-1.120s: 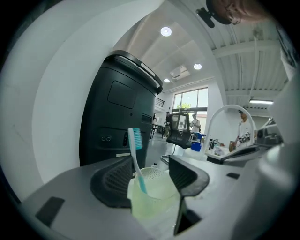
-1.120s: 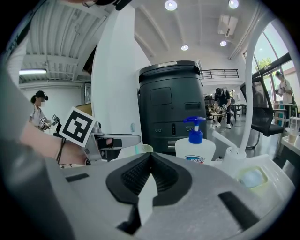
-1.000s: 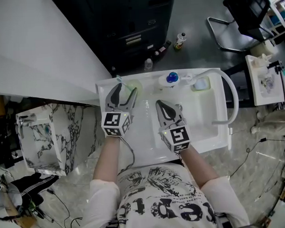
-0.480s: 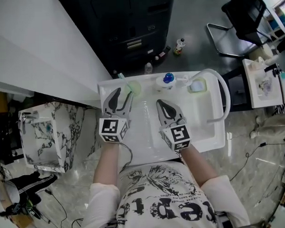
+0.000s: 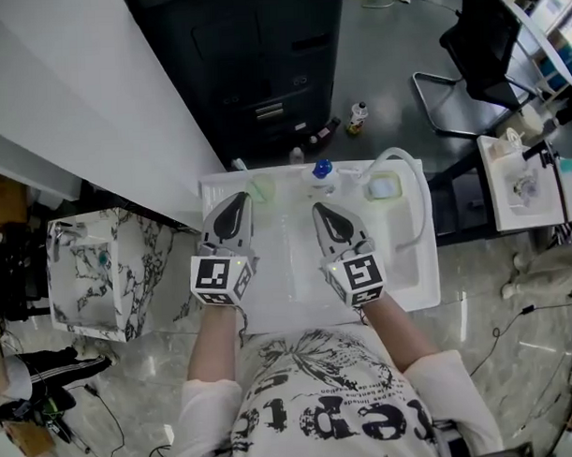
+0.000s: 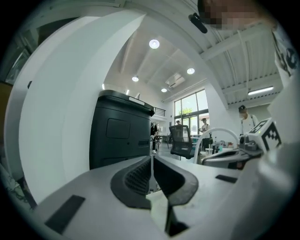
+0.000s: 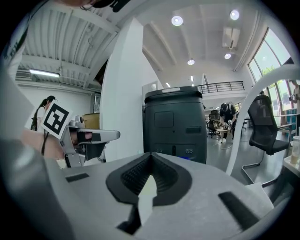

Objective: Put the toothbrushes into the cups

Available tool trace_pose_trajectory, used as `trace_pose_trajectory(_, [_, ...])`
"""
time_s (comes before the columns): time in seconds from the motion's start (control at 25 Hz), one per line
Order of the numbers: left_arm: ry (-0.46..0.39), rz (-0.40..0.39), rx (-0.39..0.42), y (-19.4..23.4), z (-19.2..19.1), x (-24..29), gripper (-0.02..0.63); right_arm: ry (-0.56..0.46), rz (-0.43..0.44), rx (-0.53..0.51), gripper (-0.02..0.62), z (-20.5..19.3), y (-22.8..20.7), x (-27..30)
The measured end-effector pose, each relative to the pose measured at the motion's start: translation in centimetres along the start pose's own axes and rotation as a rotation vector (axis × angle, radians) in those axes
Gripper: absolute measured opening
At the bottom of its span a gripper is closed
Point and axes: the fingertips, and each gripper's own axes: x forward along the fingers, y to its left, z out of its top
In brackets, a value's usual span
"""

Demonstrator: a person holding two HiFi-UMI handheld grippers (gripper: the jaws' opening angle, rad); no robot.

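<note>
**Both grippers closed and empty above the white table**

A person in a printed T-shirt (image 5: pixel 339 399) holds the left gripper (image 5: pixel 236 202) and the right gripper (image 5: pixel 321 212) side by side over a white table (image 5: pixel 297 288), both pointing toward its far edge. The left gripper's jaws are pressed together with nothing between them. The right gripper's jaws also meet at their tips, and no object is caught there either.

The task's things stand along the table's far edge. A pale green cup (image 5: pixel 262 188) sits just ahead of the left gripper, with a thin stick, apparently a toothbrush (image 5: pixel 238 165), slanting out to its left. A blue-topped item (image 5: pixel 322 167) stands ahead of the right gripper, too small to identify. A second pale cup (image 5: pixel 383 187) sits farther right, beside a white curved tube (image 5: pixel 421 199) — whether it holds a brush cannot be made out.

Beyond the table stands a black cabinet (image 5: pixel 252 74), with a black office chair (image 5: pixel 476 43) on the grey floor (image 5: pixel 392 41) to the right.
</note>
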Motion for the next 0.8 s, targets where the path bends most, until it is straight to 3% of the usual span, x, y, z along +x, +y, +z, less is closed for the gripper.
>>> trace_pose_trajectory(0.24, [-0.028, -0.008, 0.018, -2.7, 2.6, -1.8, 0.018, -0.059, 0.006, -0.021, -0.008, 2.6, -1.1, -2.0])
trace_pose_trajectory(0.8, [-0.005, 0.016, 0.058, -5.9, 3.7, -3.4, 0.011, -0.118, 0.062, -0.06, -0.009, 5.3, -1.6, -3.9])
